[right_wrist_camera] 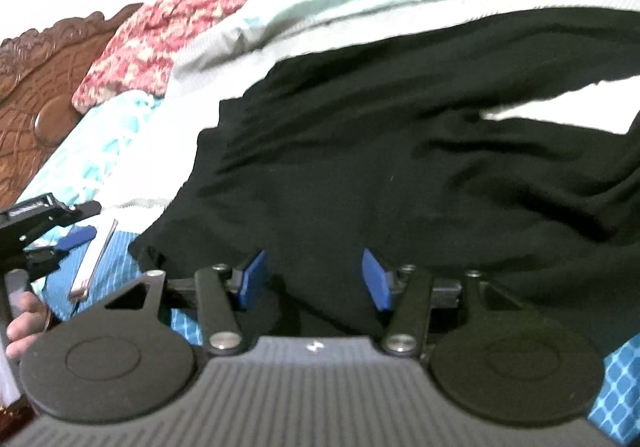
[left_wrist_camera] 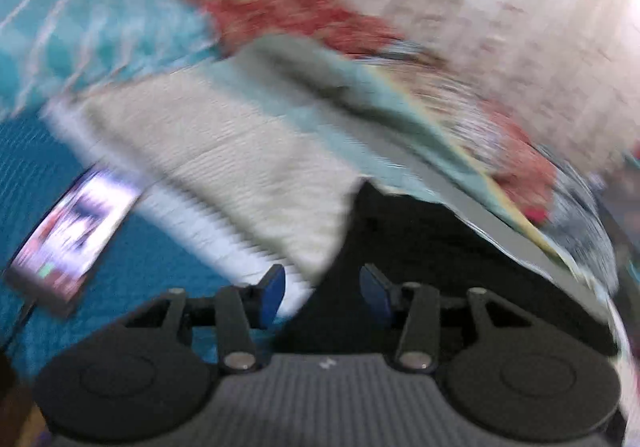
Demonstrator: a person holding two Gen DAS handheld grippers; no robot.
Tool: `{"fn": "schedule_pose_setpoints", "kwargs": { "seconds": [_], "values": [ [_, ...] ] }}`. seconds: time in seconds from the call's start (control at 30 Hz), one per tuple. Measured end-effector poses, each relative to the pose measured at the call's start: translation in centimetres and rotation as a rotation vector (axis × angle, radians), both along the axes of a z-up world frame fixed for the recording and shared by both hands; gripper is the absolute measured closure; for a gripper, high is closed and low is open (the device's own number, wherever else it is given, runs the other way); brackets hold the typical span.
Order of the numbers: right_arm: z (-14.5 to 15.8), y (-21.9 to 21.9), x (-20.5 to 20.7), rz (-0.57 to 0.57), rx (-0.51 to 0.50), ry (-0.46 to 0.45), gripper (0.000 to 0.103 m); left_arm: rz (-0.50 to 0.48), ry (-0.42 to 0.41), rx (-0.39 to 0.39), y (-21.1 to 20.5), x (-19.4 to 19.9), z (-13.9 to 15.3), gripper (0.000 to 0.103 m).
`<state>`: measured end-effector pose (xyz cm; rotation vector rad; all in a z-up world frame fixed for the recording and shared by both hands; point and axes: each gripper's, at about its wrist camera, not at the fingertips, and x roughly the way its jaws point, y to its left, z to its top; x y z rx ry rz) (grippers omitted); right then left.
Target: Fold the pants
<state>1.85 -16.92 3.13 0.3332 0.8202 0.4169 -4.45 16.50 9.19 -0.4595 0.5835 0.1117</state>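
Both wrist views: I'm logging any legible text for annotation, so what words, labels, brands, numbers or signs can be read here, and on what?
Nothing can be read for certain.
Phone screen on the blue bedspread: lit, but blurred by motion; unreadable.
Small white mark on the left gripper body: too small to read.
Similar mark on the right gripper body: too small to read.
Label on the other gripper's black top, seen in the right wrist view: blurred, unreadable.
Black pants: no print visible.

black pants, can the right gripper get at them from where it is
Probably yes: the right gripper is open right at the near edge of the black pants, with nothing lying between its blue pads and the cloth.
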Motion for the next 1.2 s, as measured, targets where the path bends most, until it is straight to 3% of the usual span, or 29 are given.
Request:
{"fn": "schedule_pose_setpoints", "kwargs": {
  "seconds": [0.13,0.23,0.33,0.37,0.53,0.67,1.2],
  "values": [
    [-0.1,0.8,0.3,-0.017,-0.023,-0.005,0.048,-0.198,0.013,-0.009,-4.1,2.1,-0.8,0.060],
    [-0.9,0.7,0.4,-0.008,-0.060,0.033,0.048,-0.260,0.100,-0.003,-6.1,3.5,-3.2,0.062],
    [-3.0,0.3,0.6,0.011,-0.095,0.128,0.048,-0.256,0.213,-0.011,-6.3,4.1,-6.1,0.064],
    [-3.2,0.2,0.4,0.010,-0.088,0.112,0.048,-0.254,0.226,-0.015,-6.1,4.0,-6.8,0.068],
    [-3.4,1.1,0.4,0.038,-0.130,0.077,0.043,-0.265,0.209,-0.027,-5.4,3.8,-7.5,0.071],
    [-3.5,0.9,0.2,0.051,-0.137,0.063,0.037,-0.270,0.208,0.015,-6.0,3.6,-7.5,0.071],
    [-3.5,0.2,0.0,0.024,-0.086,0.061,0.037,-0.272,0.192,0.042,-6.4,3.4,-7.6,0.071]
  ]
}}
